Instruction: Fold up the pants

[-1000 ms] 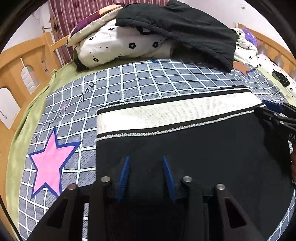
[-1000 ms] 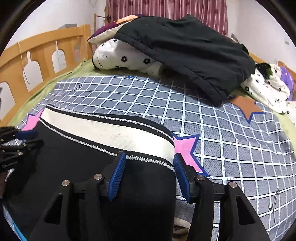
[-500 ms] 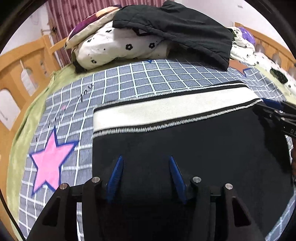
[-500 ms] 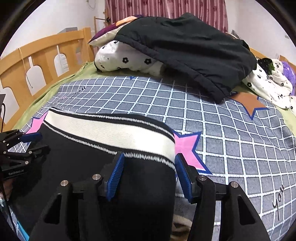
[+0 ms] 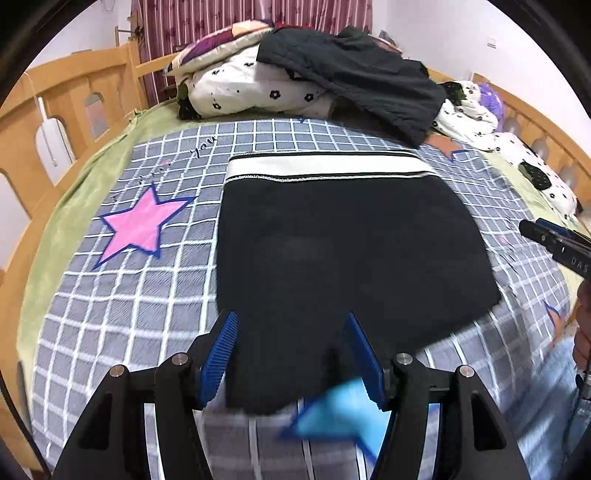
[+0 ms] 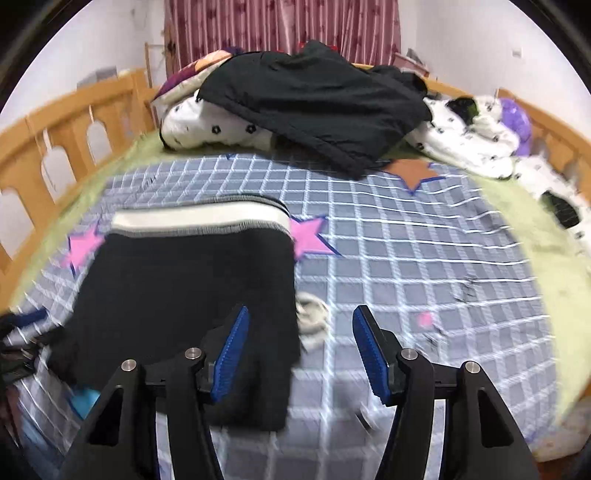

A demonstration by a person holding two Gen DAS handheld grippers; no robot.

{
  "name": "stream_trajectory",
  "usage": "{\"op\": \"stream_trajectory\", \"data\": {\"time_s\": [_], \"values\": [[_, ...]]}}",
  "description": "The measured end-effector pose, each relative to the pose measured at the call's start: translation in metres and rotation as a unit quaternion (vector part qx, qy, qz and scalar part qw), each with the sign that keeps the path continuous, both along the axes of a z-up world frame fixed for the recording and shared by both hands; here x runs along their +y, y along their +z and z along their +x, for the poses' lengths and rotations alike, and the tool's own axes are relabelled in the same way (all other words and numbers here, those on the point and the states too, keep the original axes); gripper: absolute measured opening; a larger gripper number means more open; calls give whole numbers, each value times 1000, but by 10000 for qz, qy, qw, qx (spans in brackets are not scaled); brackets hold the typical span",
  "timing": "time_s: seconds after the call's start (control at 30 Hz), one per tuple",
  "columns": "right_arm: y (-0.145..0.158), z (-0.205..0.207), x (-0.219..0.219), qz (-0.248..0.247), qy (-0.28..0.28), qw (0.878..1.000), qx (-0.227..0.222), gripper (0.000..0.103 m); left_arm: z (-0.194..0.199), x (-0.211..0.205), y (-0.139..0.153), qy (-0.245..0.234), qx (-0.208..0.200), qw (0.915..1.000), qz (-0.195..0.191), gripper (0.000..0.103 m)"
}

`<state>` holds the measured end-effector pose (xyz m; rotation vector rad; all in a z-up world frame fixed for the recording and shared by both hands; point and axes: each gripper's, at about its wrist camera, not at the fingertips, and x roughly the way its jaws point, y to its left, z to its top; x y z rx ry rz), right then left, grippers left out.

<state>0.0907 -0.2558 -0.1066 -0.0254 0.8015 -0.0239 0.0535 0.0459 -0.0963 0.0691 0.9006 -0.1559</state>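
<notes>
The folded black knit pants with a cream waistband (image 5: 343, 251) lie flat on the checked bed quilt (image 5: 122, 295), waistband away from me. My left tool (image 5: 291, 350) opens over their near edge, gripping nothing; my right tool (image 6: 299, 347) opens, straddling their right edge.

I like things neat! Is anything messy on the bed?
Yes. A black jacket is flopped over the heaped flowered bedding at the far end. The folded pants lie flat, though their near edge is uneven.

- Pants (image 5: 343, 251): black, with a cream waistband (image 5: 325, 168) edged in black.
- Bedspread (image 5: 122, 314): grey-blue with a white grid and pink stars (image 5: 142, 223).
- Quilt (image 5: 243, 83): white with black flowers.
- Curtain (image 6: 280, 26): maroon striped.
</notes>
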Motion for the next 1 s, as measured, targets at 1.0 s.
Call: {"op": "stream_trajectory", "data": {"time_s": [1.0], "values": [[35, -148, 31, -141, -2, 9998, -135, 90, -114, 4, 41, 583, -362, 9976, -1, 75]]}}
